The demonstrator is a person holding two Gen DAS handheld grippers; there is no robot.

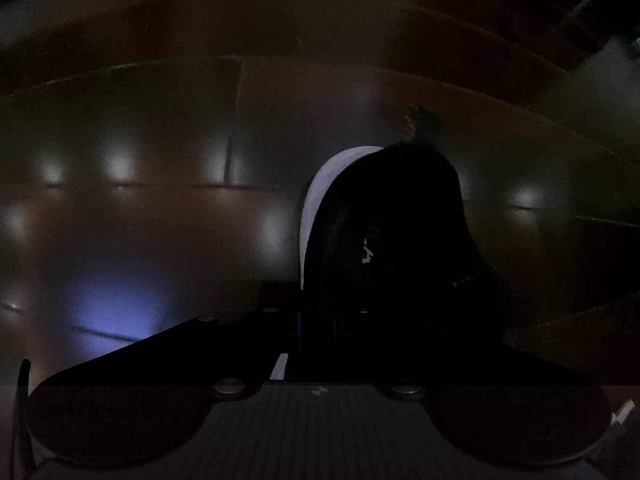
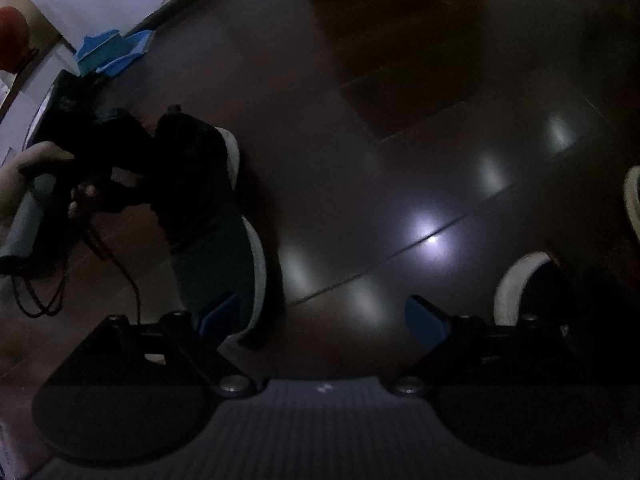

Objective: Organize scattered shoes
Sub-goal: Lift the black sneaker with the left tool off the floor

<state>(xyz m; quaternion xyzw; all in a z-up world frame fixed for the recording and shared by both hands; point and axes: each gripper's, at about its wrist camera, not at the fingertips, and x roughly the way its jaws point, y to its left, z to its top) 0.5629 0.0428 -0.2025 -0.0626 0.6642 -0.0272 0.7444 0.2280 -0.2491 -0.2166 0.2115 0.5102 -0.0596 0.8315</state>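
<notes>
Right wrist view is showing my right gripper point(image 2: 320, 316) hanging over the dark floor point(image 2: 360, 160) with its blue-tipped jaws spread wide and gripping nothing. At left of frame a hand point(image 2: 24, 184) is steering my left gripper point(image 2: 116, 184), which is clamping the black shoe point(image 2: 208, 216). Another white-soled shoe point(image 2: 520, 284) is lying at lower right

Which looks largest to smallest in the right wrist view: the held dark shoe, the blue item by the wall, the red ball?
As they appear:
1. dark shoe
2. blue item
3. red ball, partly cut off, so unsure.
</notes>
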